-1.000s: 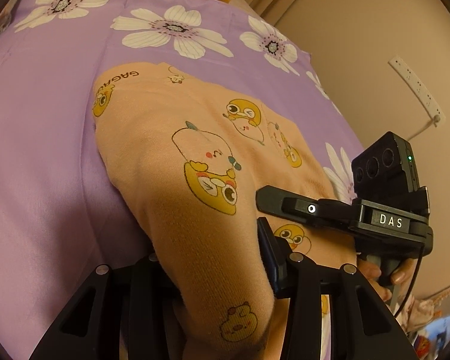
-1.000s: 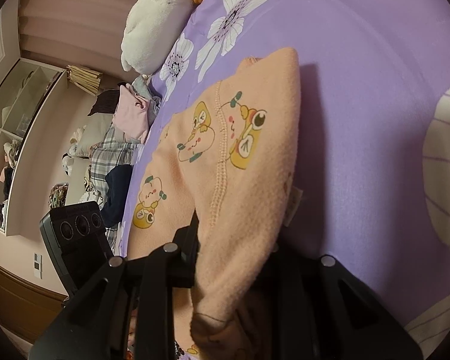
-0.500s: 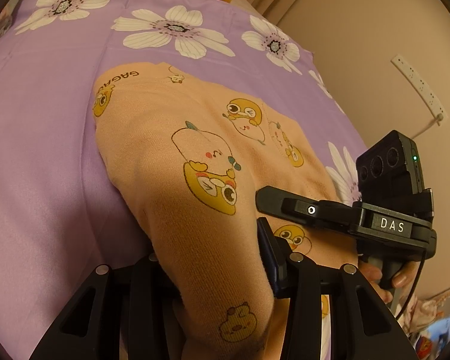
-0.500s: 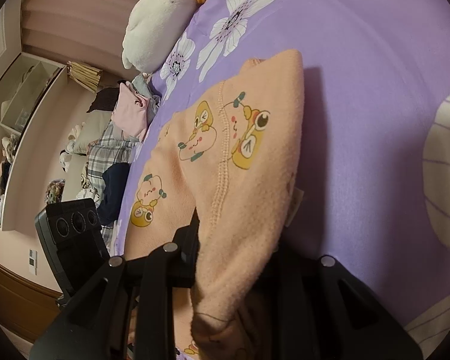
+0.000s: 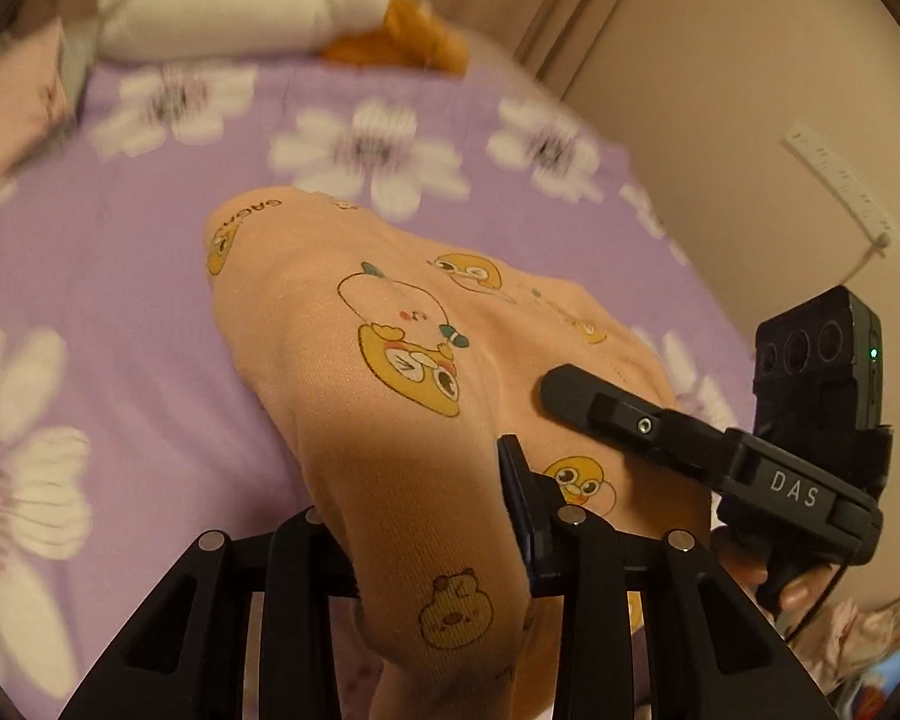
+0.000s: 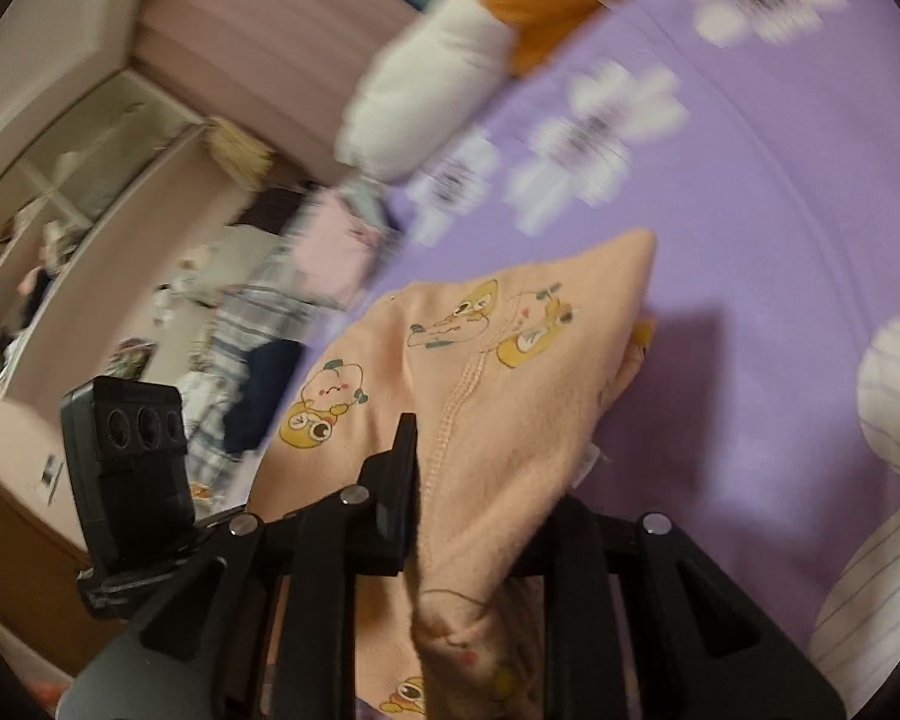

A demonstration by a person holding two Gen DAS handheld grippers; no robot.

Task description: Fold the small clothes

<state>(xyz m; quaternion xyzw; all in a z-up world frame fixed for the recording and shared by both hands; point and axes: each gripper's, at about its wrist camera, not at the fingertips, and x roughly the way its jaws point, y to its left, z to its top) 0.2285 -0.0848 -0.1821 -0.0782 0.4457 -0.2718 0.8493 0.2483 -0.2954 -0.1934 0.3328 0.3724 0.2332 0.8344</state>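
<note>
Peach garment (image 5: 390, 408) — soft, fleecy, cartoon-printed

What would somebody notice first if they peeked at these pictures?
The peach garment with yellow cartoon ducks fills the middle, bunched up between the left claw near the bottom edge and pinched by the right claw too. Under it spreads a purple bedsheet with big white flowers, and a white pillow sits at the far end.
</note>
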